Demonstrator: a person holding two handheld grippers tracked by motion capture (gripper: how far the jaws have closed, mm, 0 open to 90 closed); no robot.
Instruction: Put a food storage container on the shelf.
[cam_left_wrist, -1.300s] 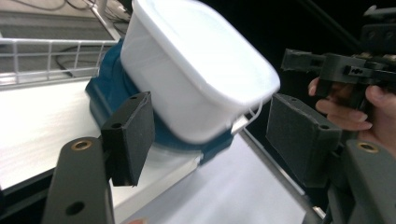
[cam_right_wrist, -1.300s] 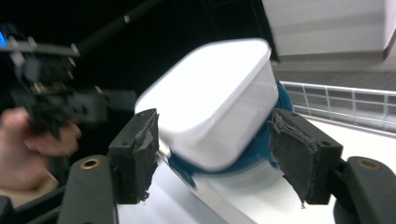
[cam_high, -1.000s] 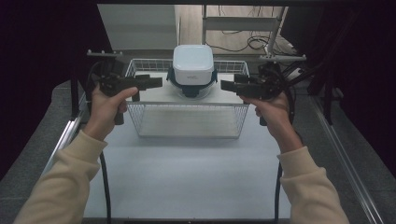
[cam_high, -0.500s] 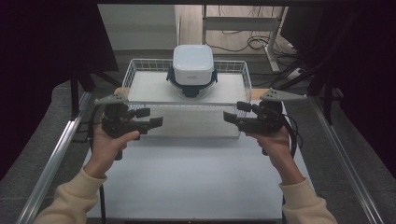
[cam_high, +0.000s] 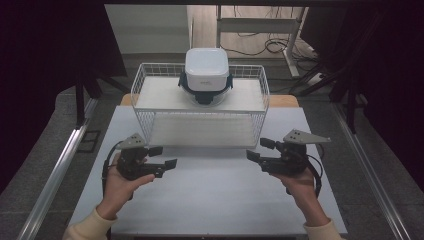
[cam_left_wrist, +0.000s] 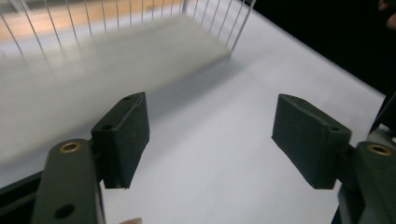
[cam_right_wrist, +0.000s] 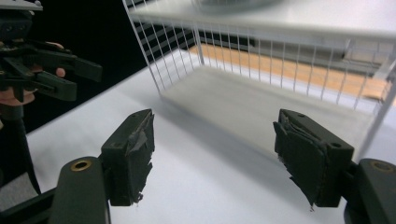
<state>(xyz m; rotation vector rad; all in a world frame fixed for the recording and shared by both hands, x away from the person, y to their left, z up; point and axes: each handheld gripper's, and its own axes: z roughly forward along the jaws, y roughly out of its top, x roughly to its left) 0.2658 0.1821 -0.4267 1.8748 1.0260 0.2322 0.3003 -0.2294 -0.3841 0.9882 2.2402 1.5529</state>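
Fingers of the left gripper (cam_high: 167, 157) stand apart with nothing but bare desk (cam_high: 215, 200) between them; they have just been opening a little wider. In the left gripper view the two black pads (cam_left_wrist: 125, 135) frame plain white surface, and the near corner of the white wire basket (cam_left_wrist: 140, 18) shows beyond them at the upper left. In the high view this gripper sits in the person's left hand (cam_high: 117, 187) over the left part of the desk, fingers pointing inward toward the middle.

Between the two grippers and farther back stands the wire basket (cam_high: 200, 132), clear of both sets of fingers. On its upper shelf rests the white container with dark side clips (cam_high: 206, 75), well apart from the fingers and above their level.

Fingers of the right gripper (cam_high: 259, 149) are also spread, holding nothing. In the right gripper view their worn pads (cam_right_wrist: 306, 156) frame the desk, with the lower floor of the basket (cam_right_wrist: 261, 100) just ahead and the left gripper (cam_right_wrist: 51, 74) off to the upper left. In the high view the right hand (cam_high: 302, 192) holds this gripper over the right part of the desk, fingers pointing inward toward the left gripper, the two well apart.
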